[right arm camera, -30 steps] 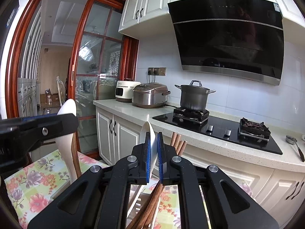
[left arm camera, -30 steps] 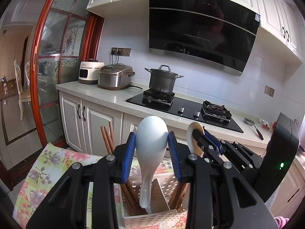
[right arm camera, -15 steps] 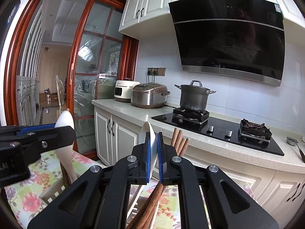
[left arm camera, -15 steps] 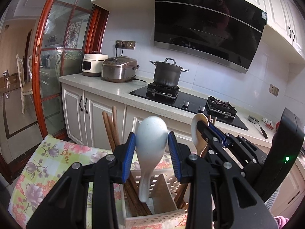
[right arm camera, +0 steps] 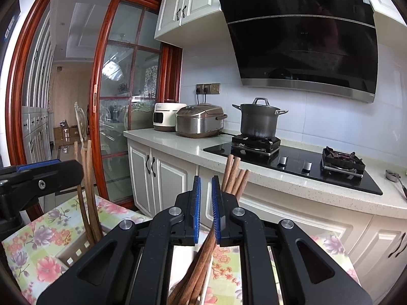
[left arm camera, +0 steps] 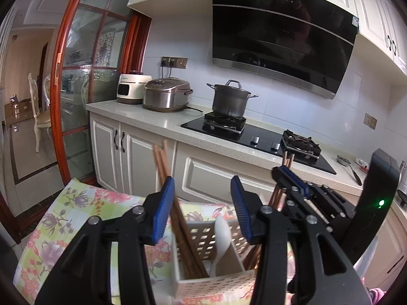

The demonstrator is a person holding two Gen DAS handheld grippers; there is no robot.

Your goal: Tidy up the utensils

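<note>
Now basket (left arm camera: 218, 283) holds chopsticks (left arm camera: 178, 218), white spoon (left arm camera: 220, 236); left fingers (left arm camera: 162, 203) just spread, right fingers (right arm camera: 195, 208) nearly together, empty.

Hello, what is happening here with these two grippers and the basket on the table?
A person holds a gripper in each hand over a white utensil basket on a floral tablecloth. The left gripper has just been opening, and its white spoon now stands in the basket's middle compartment, free of the pads. The right gripper has also let go: its jaws stand slightly apart with nothing between them. Wooden chopsticks fill the side compartments.
</note>
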